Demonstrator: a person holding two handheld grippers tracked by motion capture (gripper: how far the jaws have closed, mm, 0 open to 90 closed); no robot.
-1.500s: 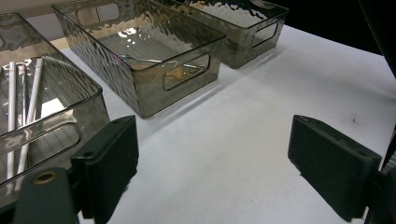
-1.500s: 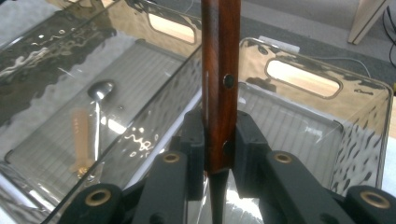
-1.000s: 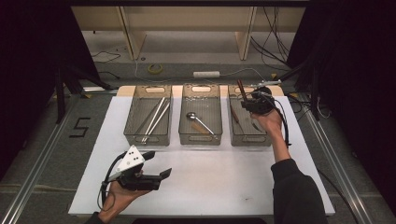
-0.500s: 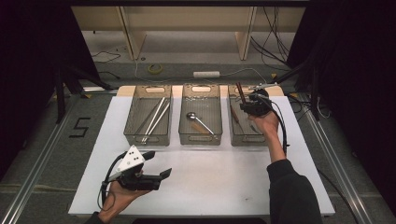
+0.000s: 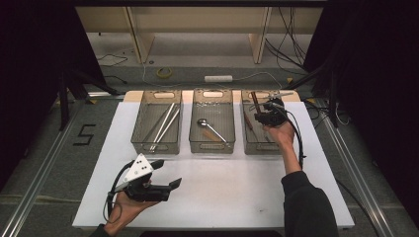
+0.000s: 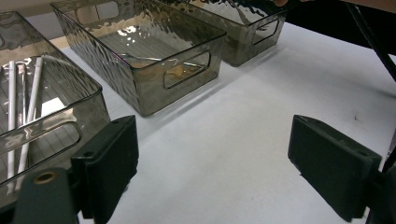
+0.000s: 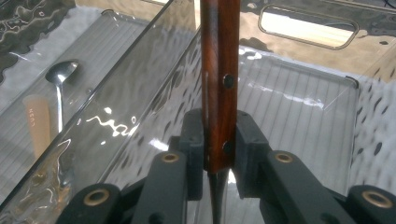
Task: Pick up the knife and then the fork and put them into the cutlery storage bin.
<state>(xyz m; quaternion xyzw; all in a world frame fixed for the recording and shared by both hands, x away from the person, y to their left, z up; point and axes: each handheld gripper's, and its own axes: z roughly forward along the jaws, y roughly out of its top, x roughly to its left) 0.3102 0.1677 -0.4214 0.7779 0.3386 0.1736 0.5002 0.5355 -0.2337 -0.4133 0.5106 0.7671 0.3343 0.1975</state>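
Observation:
My right gripper [image 5: 260, 114] hovers over the right clear bin [image 5: 245, 144], shut on a knife [image 5: 255, 101] by its dark wooden riveted handle. In the right gripper view the handle [image 7: 220, 70] rises straight up between the pads of the gripper [image 7: 219, 140], and a thin blade edge runs down below them. My left gripper [image 5: 167, 174] is held low over the white table near the front left, open, with nothing between its jaws; in its own view the left gripper [image 6: 215, 163] has bare tabletop between them.
Three clear bins stand in a row at the back of the white table [image 5: 247, 197]. The left bin [image 5: 136, 144] holds long pale sticks [image 5: 165, 123]. The middle bin [image 5: 212, 148] holds a spoon [image 5: 202, 122]. A brown item [image 5: 247, 120] lies in the right bin.

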